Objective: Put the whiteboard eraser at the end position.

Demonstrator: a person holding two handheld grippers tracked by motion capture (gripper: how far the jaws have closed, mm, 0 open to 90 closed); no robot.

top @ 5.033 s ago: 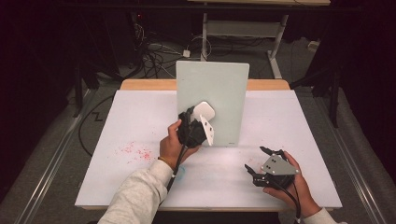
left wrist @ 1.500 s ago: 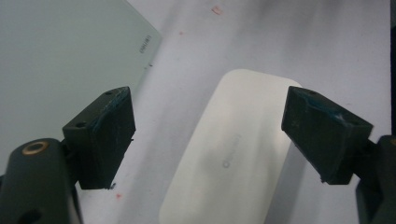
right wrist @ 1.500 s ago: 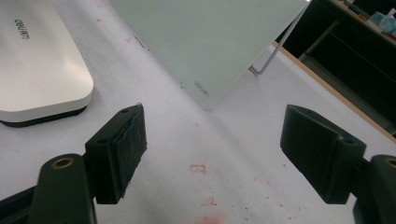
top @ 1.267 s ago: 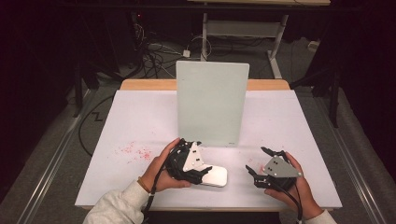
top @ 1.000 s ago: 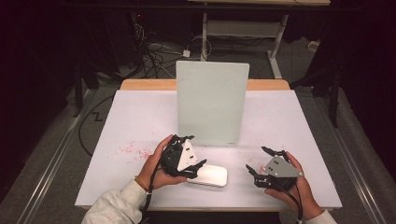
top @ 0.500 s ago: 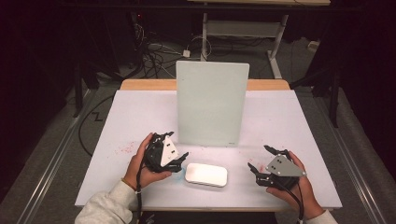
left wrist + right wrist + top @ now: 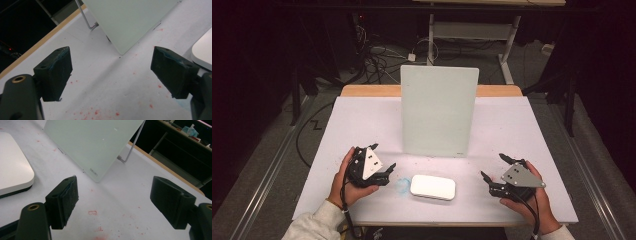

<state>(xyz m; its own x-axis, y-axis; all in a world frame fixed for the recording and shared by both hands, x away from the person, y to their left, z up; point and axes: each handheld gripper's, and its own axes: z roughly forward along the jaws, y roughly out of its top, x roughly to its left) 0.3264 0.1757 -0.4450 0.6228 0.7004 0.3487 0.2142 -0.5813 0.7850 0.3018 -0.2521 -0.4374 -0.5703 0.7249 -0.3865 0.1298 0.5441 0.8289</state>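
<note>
White eraser block (image 7: 433,187) lies flat near the counter (image 7: 362,120) front edge, between both tools. Left hand-held gripper (image 7: 382,172) spread, empty, just beside it; right hand-held gripper (image 7: 497,175) spread, empty. Glass board (image 7: 439,112) upright behind. Looks like put-down done; next likely re-grasp or finish.

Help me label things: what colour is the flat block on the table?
White, above a dark underside; right gripper view shows it best.

Tangled cables (image 7: 377,55) and table legs (image 7: 512,42) on dark floor beyond.
</note>
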